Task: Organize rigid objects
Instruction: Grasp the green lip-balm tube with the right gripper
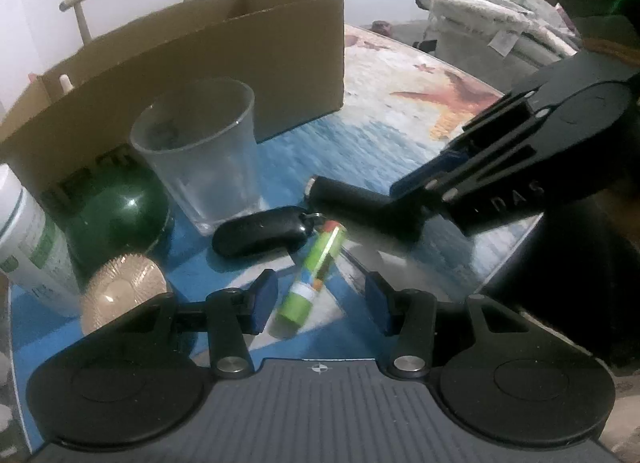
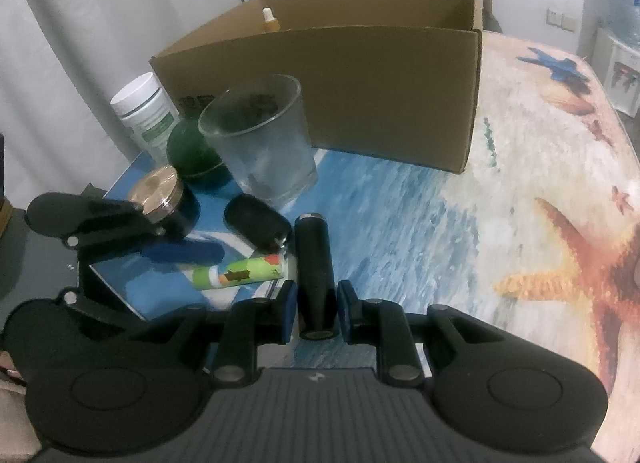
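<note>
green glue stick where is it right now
The green glue stick with the orange cap lies flat on the blue sea-print tablecloth, between the black key fob and black cylinder, in front of the clear glass tumbler.

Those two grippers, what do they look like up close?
Both are black plastic. The left gripper and right gripper each have two linkage arms with silver rivets, blue fingertip pads, round discs either side and a grey ribbed body. No cables or sleeves show.

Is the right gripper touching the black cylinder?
Touching. The right wrist view shows the right gripper with both blue pads pressed against the black cylinder.
</note>
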A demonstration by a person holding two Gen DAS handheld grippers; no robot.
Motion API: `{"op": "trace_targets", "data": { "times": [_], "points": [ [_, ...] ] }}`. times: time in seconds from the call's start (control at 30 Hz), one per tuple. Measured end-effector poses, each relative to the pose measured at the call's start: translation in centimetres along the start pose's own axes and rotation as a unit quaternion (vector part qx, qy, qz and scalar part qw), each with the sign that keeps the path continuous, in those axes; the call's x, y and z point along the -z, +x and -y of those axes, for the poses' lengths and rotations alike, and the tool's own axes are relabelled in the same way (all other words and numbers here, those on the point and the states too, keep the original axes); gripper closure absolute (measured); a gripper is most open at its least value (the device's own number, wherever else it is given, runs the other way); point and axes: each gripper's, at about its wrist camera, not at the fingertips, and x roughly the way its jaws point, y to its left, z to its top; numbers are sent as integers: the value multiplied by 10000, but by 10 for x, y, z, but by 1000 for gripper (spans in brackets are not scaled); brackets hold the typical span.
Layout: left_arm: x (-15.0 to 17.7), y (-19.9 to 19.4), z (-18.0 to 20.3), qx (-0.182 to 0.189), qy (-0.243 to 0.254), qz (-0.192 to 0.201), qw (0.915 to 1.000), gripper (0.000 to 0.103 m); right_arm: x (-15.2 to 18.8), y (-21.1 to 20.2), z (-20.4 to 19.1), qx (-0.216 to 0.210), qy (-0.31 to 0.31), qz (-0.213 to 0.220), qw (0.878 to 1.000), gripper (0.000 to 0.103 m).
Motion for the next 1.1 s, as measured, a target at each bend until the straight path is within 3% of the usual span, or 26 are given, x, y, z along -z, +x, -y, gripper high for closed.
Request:
{"op": "trace_targets", "data": {
  "times": [0.17, 0.4, 0.77, 0.93, 1.1],
  "points": [
    [-5, 5, 2, -114, 105, 57, 9999, 56, -2, 4, 0, -26, -31, -10, 10000, 79],
    [-6, 7, 0, -160, 60, 72, 9998, 84, -1, 5, 2, -86, -7, 23, 10000, 79],
    [-9, -2, -10, 14, -422, 211, 9989, 88, 3, -11, 13, -323, 621, 263, 9972, 79],
    [-11, -14, -7, 7, -406, 376, 9985, 88, 5, -24, 9, -246, 525, 407, 9975, 79],
    [-8, -10, -1, 40, -334, 287, 9990, 88, 8, -15, 0, -77, 237, 174, 9995, 79]
  ]
}}
